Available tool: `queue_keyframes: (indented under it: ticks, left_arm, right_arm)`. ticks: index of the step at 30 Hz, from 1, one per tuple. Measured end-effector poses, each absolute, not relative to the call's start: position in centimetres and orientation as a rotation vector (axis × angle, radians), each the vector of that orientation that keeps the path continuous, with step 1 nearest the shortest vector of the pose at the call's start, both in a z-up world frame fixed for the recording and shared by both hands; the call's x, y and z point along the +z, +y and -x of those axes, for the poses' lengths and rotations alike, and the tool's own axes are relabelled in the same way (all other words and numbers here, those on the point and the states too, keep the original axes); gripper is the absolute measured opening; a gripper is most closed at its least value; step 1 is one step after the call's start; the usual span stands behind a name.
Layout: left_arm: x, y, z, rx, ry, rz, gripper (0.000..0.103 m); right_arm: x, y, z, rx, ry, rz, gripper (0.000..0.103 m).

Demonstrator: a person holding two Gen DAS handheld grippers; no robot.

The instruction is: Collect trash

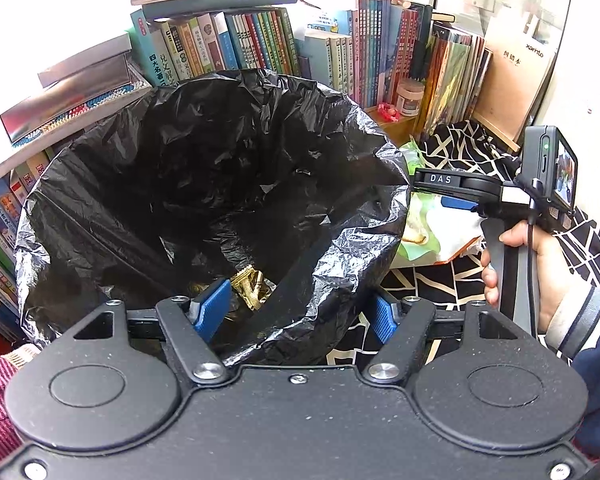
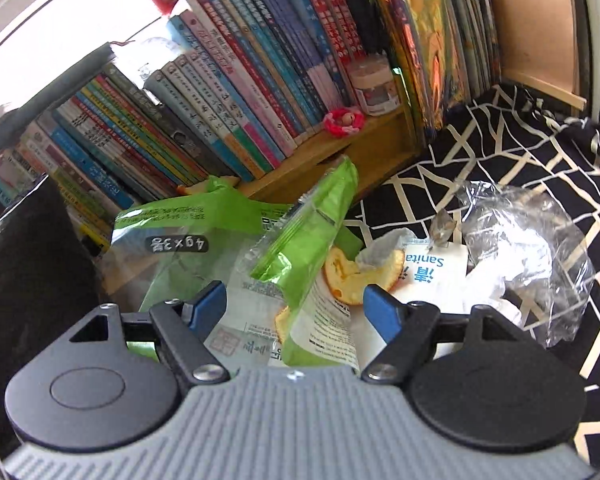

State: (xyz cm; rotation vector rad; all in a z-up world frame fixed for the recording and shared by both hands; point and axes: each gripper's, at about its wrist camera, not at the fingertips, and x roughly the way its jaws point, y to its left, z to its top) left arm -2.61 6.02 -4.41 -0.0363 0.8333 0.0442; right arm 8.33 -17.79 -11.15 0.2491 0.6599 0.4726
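A bin lined with a black trash bag [image 1: 204, 168] fills the left wrist view, with gold wrappers [image 1: 250, 286] at its bottom. My left gripper [image 1: 298, 314] straddles the bag's near rim, one pad inside and one outside, and a gap shows at the inner pad. My right gripper [image 2: 296, 296] stands open low over a trash pile. A green snack wrapper [image 2: 308, 232] rises between its fingers, untouched by the pads. Around it lie a larger green bag [image 2: 180, 248], orange peel [image 2: 352, 276], a white tissue packet [image 2: 432, 272] and crumpled clear plastic [image 2: 528, 248].
Rows of books [image 2: 220, 112] line a wooden shelf behind the pile, with a white jar [image 2: 376, 88] and a pink trinket [image 2: 344, 122] on it. A black-and-white patterned cloth [image 2: 520, 152] covers the surface. A person's hand [image 1: 540, 264] holds the right gripper's handle beside the bin.
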Motion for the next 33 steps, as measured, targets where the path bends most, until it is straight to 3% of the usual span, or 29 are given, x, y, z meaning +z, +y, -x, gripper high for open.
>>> queue_keyframes:
  ticks: [4,6,9,23,33]
  left_arm:
    - [-4.5,5.9,2.6,0.047,0.835,0.027,0.069]
    - [-4.5,5.9,2.6,0.047,0.835,0.026,0.069]
    - [-4.5,5.9,2.6,0.049,0.835,0.024,0.069]
    - [-4.5,5.8,2.8,0.050,0.829,0.007,0.068]
    - [-4.5,5.5,2.9,0.058,0.829,-0.008,0.068]
  right_arm:
    - [-11.0,-18.5,-8.7,0.457,0.664,-0.310,0.054]
    - [-10.6,-18.8,-8.8,0.451,0.659,-0.334,0.029]
    - [-10.0,-19.2,-8.7,0.432,0.646,-0.348,0.015]
    - [-4.8,-19.7,-4.9,0.380,0.564,-0.282,0.005]
    - [2.8,-20.8,0.3,0.474,0.337,-0.245,0.005]
